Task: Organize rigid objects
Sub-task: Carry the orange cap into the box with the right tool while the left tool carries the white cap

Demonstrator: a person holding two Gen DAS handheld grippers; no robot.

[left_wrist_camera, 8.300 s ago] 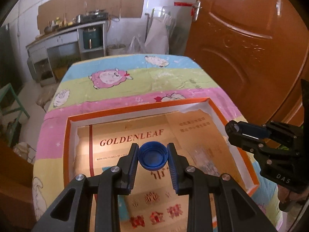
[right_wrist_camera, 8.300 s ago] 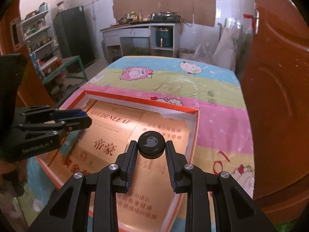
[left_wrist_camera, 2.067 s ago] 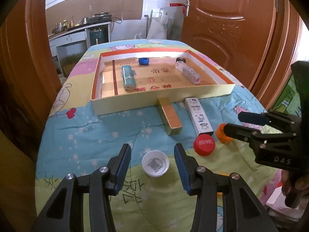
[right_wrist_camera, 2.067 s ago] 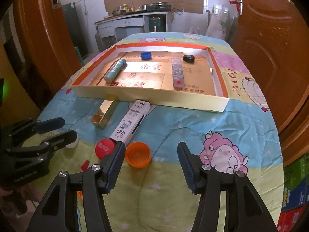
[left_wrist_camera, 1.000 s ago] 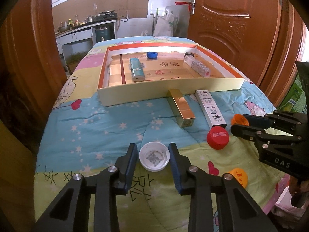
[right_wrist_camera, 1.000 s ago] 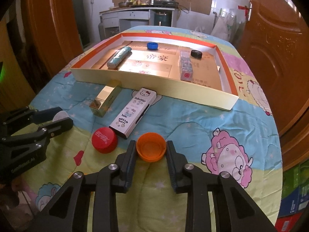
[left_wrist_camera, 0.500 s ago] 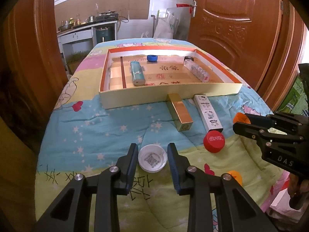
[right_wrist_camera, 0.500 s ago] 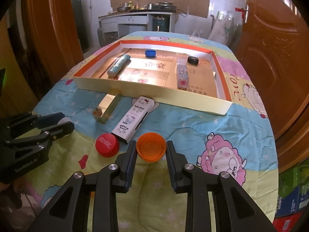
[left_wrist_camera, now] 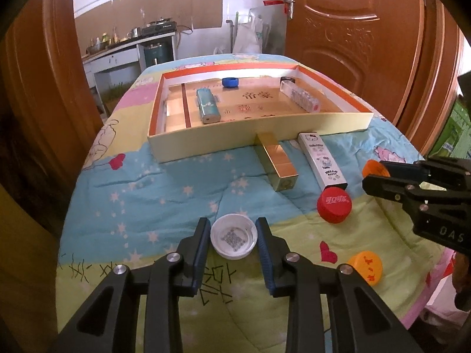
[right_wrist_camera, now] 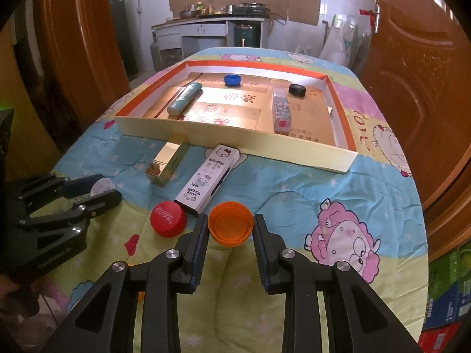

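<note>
**Two claws, two bottle caps over a cartoon quilt**

On a quilt-covered desk beside a wooden door, the left claw is clamped on a white cap, open side up, its ribbed pads pressing both sides. Across the spread, the right claw is clamped the same way on an orange cap, also open side up. A red cap lies on the quilt just left of the orange one, near the end of a white Hello Kitty box. Beside that box rests a gold box, both with their far ends at the near wall of a shallow cardboard tray. Inside the tray lie a teal tube, a blue cap, a black cap and a clear patterned box, spaced apart. In the left wrist view, a second orange cap sits on the quilt near the front edge, below the right claw.
</note>
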